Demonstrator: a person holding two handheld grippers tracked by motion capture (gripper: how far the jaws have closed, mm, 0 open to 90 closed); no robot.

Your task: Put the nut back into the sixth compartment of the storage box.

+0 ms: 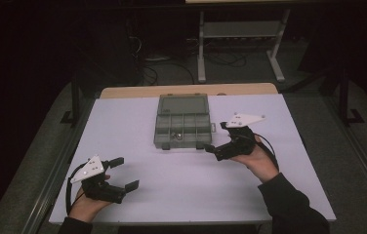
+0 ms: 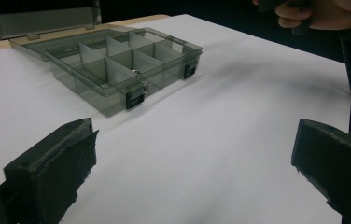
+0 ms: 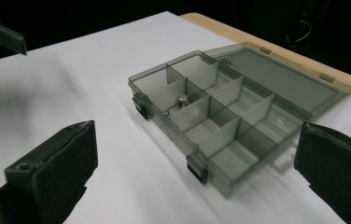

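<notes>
The right claw [image 1: 214,138] is spread wide and holds nothing. It hovers low over the white tabletop [image 1: 186,190], at about 3 o'clock from the middle. Its tips point to 9 o'clock, at the box [image 1: 183,122]. The near right corner of the box sits just beside those tips. In the right gripper view the box [image 3: 229,121] lies straight ahead between the two black jaws.

The left claw [image 1: 127,172] is spread wide too, and it is empty. It is down at about 7 o'clock on the tabletop, well apart from the box. In the left gripper view the box [image 2: 117,70] is far off at about 11 o'clock.

The box is grey see-through plastic. It sits at about 12 o'clock, near the far edge of the tabletop. Its lid [image 1: 182,104] is open and lies flat behind it. Thin walls split the inside into small spaces. A small shiny metal piece [image 3: 181,99] rests in one space of the front row, toward the left end. Two dark clips [image 3: 197,167] sit on the front wall.

A hand [image 1: 260,161] holds the right claw and a hand [image 1: 86,204] holds the left one. Past the tabletop, a metal stand [image 1: 240,39] is on the dark floor.
</notes>
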